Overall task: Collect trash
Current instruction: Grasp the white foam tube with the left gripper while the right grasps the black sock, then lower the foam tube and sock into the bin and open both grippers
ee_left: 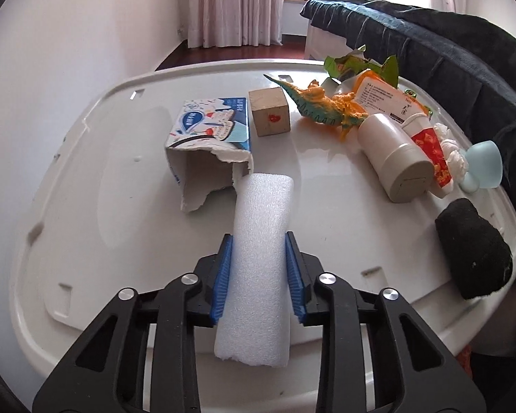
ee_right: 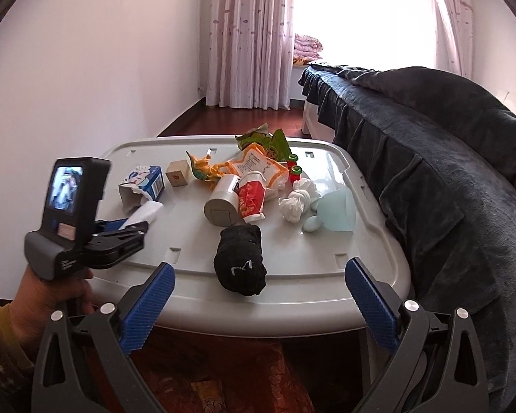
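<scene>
- White plastic bench point(ee_right: 326, 275) in a bedroom, pale wall to the left, dark-covered bed point(ee_right: 430, 144) hard against its right edge.
- On it: one torn carton point(ee_left: 206, 137), one wooden cube point(ee_left: 269, 112), one toy dinosaur point(ee_left: 326, 103), one grey canister point(ee_left: 394, 156), one black sock roll point(ee_right: 239, 263).
- Left claw point(ee_left: 259, 275) clamped on one white foam tube point(ee_left: 261, 241), far end just beside the carton.
- Right claw point(ee_right: 259, 304) wide apart, empty, at the near edge.
- Bare bench at near left.
</scene>
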`<state>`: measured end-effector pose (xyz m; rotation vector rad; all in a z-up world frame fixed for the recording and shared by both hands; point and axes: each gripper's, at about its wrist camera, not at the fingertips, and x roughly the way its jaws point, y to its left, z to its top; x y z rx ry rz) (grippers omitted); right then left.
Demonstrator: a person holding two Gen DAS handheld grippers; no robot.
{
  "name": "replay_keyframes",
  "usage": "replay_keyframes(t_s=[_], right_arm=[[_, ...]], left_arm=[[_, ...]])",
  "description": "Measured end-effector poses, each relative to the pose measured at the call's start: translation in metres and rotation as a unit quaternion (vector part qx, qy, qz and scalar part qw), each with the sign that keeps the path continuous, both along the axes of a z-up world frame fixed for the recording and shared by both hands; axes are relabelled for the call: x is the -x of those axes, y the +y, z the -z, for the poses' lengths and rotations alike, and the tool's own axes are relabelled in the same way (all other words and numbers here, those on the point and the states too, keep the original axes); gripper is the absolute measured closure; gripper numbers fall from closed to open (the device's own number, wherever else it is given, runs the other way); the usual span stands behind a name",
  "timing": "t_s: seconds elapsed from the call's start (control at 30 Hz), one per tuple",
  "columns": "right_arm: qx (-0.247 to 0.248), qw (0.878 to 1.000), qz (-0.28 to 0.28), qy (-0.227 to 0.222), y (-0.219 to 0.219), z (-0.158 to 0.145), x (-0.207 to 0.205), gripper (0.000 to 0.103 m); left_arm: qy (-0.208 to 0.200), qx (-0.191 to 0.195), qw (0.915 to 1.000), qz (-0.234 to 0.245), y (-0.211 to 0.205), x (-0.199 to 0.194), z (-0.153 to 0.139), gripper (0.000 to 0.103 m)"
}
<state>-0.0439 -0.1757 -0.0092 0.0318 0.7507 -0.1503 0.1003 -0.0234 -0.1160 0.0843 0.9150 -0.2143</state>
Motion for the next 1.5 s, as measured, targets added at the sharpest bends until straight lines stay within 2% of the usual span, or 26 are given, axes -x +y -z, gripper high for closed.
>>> replay_keyframes(t_s=[0.13,0.23,0.33,0.57,0.63,0.67,0.73,0.77,0.8,0.87,1.07,1.17,1.33,1.5], right_arm=[[0.012,1.000,0.012,0.013,-0.002,0.010,-0.019,0.005],[0.031,0.999,0.011,0.023,0.003,0.024,-0.040,0.005],[0.030,0.999,0.008,0.037,0.008,0.043,-0.061,0.005],[0.061,0.996,-0.015,0.059,0.024,0.077,-0.093,0.006],[0.064,0.995,-0.016,0.070,0.023,0.085,-0.099,0.011],[0.061,0.995,-0.017,0.077,0.022,0.090,-0.102,0.016],[0.052,0.995,-0.018,0.089,0.019,0.096,-0.105,0.033],[0.045,0.994,-0.020,0.095,0.018,0.099,-0.106,0.045],[0.028,0.995,-0.026,0.091,0.016,0.099,-0.105,0.052],[0.026,0.995,-0.025,0.094,0.016,0.098,-0.105,0.054],[0.013,0.996,-0.032,0.085,0.017,0.083,-0.090,0.054],[0.000,0.996,-0.041,0.074,0.021,0.067,-0.073,0.054],[-0.016,0.995,-0.073,0.063,0.036,0.040,-0.025,0.054],[-0.028,0.990,-0.105,0.090,0.057,0.044,0.028,0.054]], left_arm=[[-0.009,0.008,0.9999,0.002,0.006,0.016,-0.014,0.075],[-0.021,0.020,0.9996,0.006,0.012,0.037,-0.029,0.075],[-0.028,0.033,0.9990,0.008,0.016,0.057,-0.039,0.075],[-0.038,0.054,0.9978,0.010,0.024,0.083,-0.049,0.075],[-0.038,0.055,0.9977,0.009,0.023,0.084,-0.048,0.075],[-0.036,0.056,0.9977,0.010,0.024,0.084,-0.047,0.075],[-0.034,0.057,0.9977,0.011,0.023,0.085,-0.045,0.075],[-0.032,0.057,0.9978,0.011,0.022,0.085,-0.044,0.075],[-0.030,0.057,0.9979,0.012,0.021,0.085,-0.043,0.075],[-0.030,0.058,0.9978,0.011,0.020,0.085,-0.042,0.075],[-0.041,0.053,0.9977,0.012,0.019,0.096,-0.049,0.075],[-0.042,0.056,0.9975,0.007,0.021,0.106,-0.053,0.075],[-0.036,0.049,0.9981,0.006,0.023,0.129,-0.056,0.075],[-0.018,0.038,0.9991,0.008,0.029,0.156,-0.048,0.075]])
